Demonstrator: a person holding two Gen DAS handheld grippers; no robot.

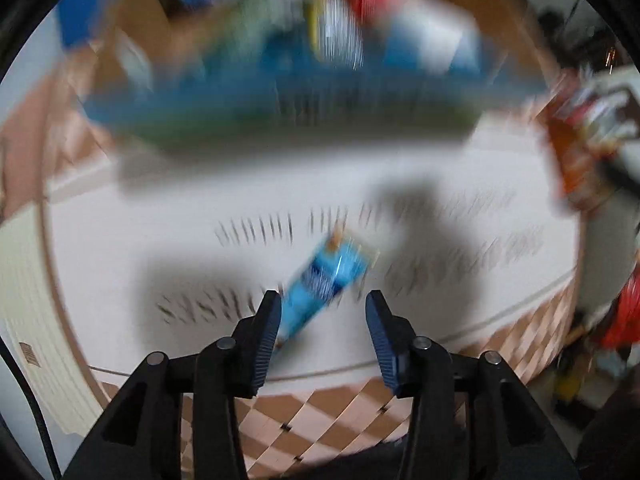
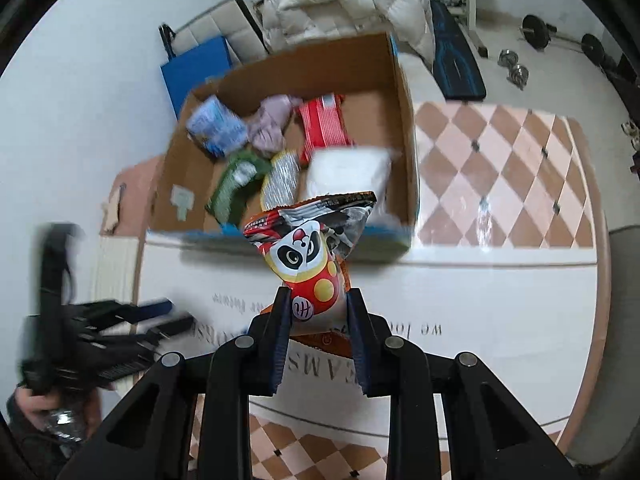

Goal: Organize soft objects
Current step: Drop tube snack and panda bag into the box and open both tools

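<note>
My right gripper (image 2: 316, 300) is shut on a red and orange panda snack bag (image 2: 308, 240), held up in front of an open cardboard box (image 2: 404, 128). The box holds several soft packs: a blue one (image 2: 218, 126), a pink one (image 2: 272, 122), a red one (image 2: 324, 124), a green one (image 2: 236, 180) and a white one (image 2: 348, 172). The left wrist view is heavily blurred. My left gripper (image 1: 322, 308) is open, just above a small blue packet (image 1: 324, 284) lying on the white mat (image 1: 160, 248). The left gripper also shows blurred in the right wrist view (image 2: 132, 320).
The box stands at the far edge of the white mat (image 2: 480, 300), on a checkered floor (image 2: 500, 160). A white padded jacket (image 2: 340, 0), a blue panel (image 2: 196, 68) and gym gear (image 2: 456, 60) lie behind the box.
</note>
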